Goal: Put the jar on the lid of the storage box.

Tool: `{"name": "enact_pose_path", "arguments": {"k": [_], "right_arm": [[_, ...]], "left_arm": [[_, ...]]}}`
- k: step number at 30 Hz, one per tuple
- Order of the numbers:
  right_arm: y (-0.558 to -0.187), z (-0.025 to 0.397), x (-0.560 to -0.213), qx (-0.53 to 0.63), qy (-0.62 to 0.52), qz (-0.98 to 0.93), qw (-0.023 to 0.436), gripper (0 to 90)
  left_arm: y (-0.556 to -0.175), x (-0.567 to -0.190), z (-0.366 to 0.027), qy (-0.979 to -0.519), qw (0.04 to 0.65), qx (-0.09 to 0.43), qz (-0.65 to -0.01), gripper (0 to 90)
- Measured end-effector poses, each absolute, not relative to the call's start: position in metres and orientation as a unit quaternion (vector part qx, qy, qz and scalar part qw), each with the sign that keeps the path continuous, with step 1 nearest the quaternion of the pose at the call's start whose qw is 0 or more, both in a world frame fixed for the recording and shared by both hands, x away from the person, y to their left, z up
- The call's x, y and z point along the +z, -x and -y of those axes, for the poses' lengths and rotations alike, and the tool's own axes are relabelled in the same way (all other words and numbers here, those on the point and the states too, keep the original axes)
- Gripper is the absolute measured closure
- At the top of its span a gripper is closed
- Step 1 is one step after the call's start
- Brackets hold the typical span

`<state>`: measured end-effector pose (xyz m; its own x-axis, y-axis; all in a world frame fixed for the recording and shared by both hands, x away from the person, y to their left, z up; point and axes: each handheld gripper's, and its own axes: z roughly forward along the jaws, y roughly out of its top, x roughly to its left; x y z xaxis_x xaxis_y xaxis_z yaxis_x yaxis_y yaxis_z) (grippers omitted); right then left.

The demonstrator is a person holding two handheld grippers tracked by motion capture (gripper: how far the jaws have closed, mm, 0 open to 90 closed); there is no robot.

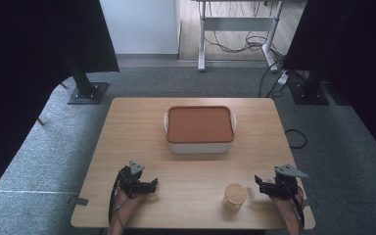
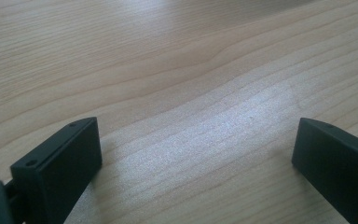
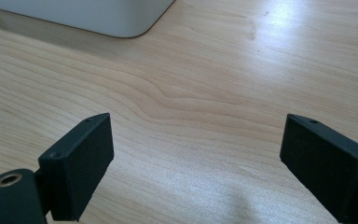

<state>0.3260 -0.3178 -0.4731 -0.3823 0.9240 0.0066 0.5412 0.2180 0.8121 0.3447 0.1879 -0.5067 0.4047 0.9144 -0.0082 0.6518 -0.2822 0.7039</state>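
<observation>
Looking down from the high view, you have both hands low at the near edge of the counter [image 1: 127,127], with the left gripper [image 1: 152,185] pointing inward toward the middle and the right gripper [image 1: 258,182] pointing left at the small round wooden-lidded jar [image 1: 235,197], which stands just beside it on the near right. The white container [image 1: 199,146] with its orange lid [image 1: 199,124] sits centred and farther back, well apart from both hands. The risk here is the jar — it is light-looking and close to the front edge, so a sweeping approach from your right hand could tip it or nudge it off. Your forearms come in nearly straight, wrists level.

From the left gripper view, your jaws stand wide apart and hold nothing, hovering low over bare wood. Dropping any lower while moving could scrape the fingertips [image 2: 60,163] along the counter.

From the right gripper view, your jaws are likewise spread and empty, tilted down at the wood, with a corner of the white container [image 3: 98,18] at the top. The jar is not between them, so closing now would catch air — you would need to turn toward it first, and a hasty turn is what might knock it.
</observation>
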Motion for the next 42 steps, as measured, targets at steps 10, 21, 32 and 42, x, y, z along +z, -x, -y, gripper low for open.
{"name": "enact_pose_path", "arguments": {"k": [10,21,32,42], "right_arm": [[-0.316,0.315,-0.465,0.392,-0.488,-0.736,0.257,9.5],[-0.299,0.311,-0.452,0.411,-0.471,-0.734,0.265,9.6],[-0.285,0.311,-0.446,0.43,-0.459,-0.732,0.262,9.5],[-0.267,0.306,-0.441,0.451,-0.435,-0.738,0.25,9.4]], "left_arm": [[-0.345,-0.507,-0.188,-0.774,0.321,0.204,-0.506,1.2],[-0.345,-0.507,-0.188,-0.774,0.322,0.204,-0.505,1.2],[-0.345,-0.507,-0.188,-0.774,0.322,0.204,-0.505,1.2],[-0.345,-0.507,-0.188,-0.774,0.321,0.204,-0.505,1.2]]}}
